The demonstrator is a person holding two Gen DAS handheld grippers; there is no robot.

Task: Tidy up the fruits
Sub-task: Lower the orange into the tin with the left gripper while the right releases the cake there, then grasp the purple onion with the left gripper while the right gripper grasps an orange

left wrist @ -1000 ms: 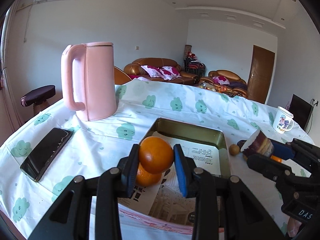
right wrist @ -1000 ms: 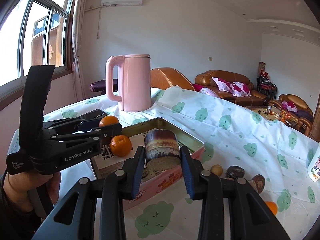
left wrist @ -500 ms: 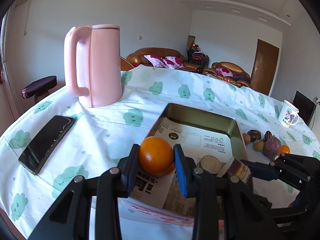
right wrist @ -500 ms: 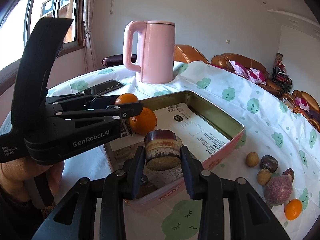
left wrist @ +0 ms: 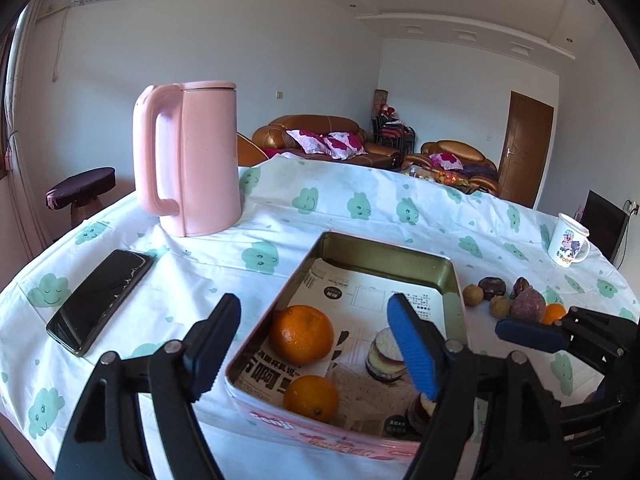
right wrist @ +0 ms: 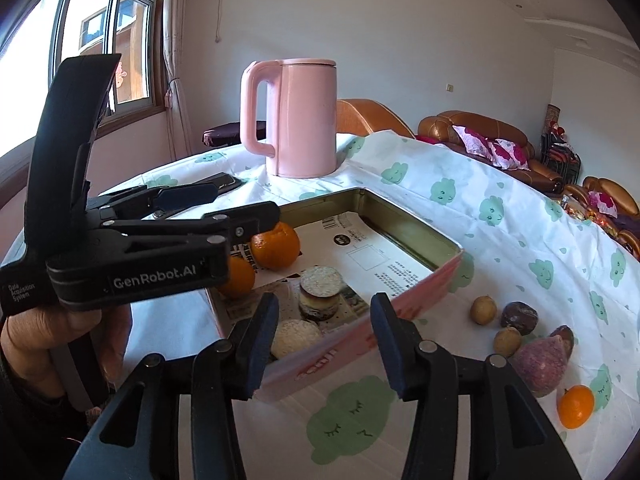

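Inside the tin (left wrist: 384, 246), two glossy dimpled oranges (left wrist: 302, 334).

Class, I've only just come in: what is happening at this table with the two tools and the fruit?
A person is sorting fruit into a tin with a tool in each hand. Both the left tool and the right tool are open and empty, poised over the tin's near end. Two oranges and a cut purple chunk lie inside on paper. Several small fruits wait on the cloth to the tin's right.
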